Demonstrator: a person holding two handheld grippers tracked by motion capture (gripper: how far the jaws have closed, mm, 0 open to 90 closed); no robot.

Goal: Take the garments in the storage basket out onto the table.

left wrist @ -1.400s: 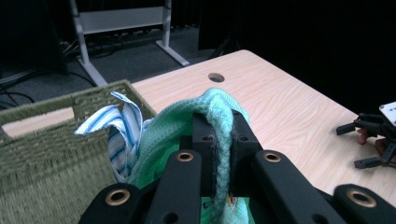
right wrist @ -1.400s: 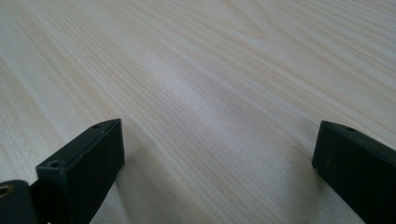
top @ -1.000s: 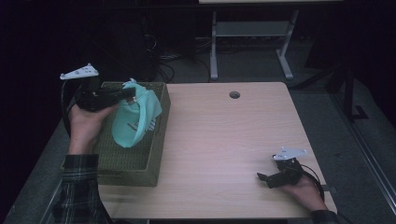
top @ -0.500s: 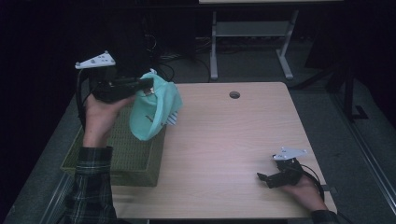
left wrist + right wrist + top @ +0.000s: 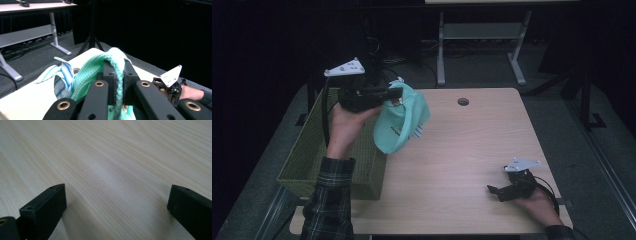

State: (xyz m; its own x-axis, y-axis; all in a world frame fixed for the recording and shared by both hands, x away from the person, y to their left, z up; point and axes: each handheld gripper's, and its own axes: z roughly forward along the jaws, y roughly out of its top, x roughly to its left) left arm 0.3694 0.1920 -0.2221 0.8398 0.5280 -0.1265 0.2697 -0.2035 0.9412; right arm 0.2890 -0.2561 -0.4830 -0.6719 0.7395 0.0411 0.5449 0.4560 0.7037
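At the far left of the high view, a woven green basket [image 5: 337, 165] is seen resting on the left edge of the table [image 5: 472, 150], partly overhanging it. Above the basket's far end, the left gripper [image 5: 388, 96] is held up off the surface, its jaws clamped on a fold of a mint-green knitted garment [image 5: 399, 122]. The garment hangs in the air over the basket's right rim and the adjoining table surface; a blue-and-white striped piece [image 5: 61, 76] is seen beside it. The tabletop is of pale wood grain, with a round cable hole [image 5: 463, 101] near its far edge. At the right front corner, the right gripper [image 5: 498, 192] is rested on the table with jaws wide apart, nothing between them. The room beyond is dark; a white desk frame [image 5: 482, 37] is noted on grey flooring.
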